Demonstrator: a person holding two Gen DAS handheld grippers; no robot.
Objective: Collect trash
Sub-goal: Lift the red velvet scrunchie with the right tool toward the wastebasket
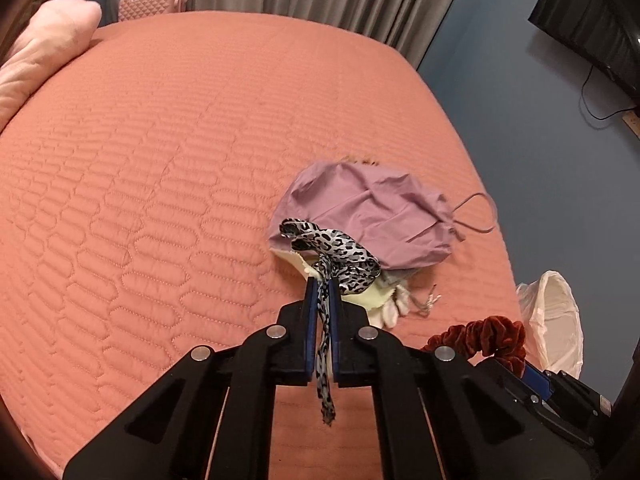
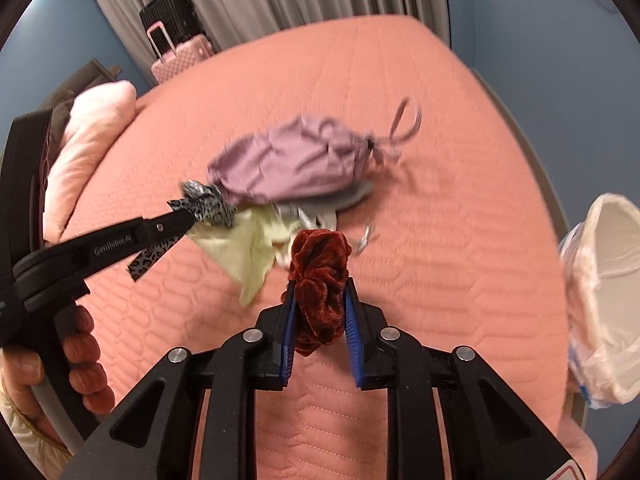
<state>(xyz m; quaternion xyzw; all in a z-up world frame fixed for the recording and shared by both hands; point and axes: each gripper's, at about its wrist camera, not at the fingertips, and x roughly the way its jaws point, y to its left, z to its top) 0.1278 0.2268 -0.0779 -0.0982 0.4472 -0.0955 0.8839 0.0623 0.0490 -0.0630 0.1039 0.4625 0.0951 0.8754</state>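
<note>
My left gripper (image 1: 322, 280) is shut on a grey leopard-print ribbon (image 1: 340, 250), held just above the pink bedspread; it also shows at the left of the right wrist view (image 2: 188, 214) with the ribbon (image 2: 208, 204) bunched at its tip. My right gripper (image 2: 319, 286) is shut on a dark red velvet scrunchie (image 2: 320, 276), also seen in the left wrist view (image 1: 484, 336). A mauve drawstring pouch (image 1: 372, 212) (image 2: 296, 160) lies on the bed over a pale yellow cloth (image 2: 244, 244) and grey scraps (image 2: 316, 216).
A bin lined with a white bag (image 2: 604, 288) (image 1: 556, 312) stands off the bed's right edge. A pink pillow (image 1: 44, 60) lies at the far left. A pink suitcase (image 1: 154, 2) and grey curtains stand behind the bed (image 1: 160, 180). A dark TV (image 1: 592, 20) hangs on the right.
</note>
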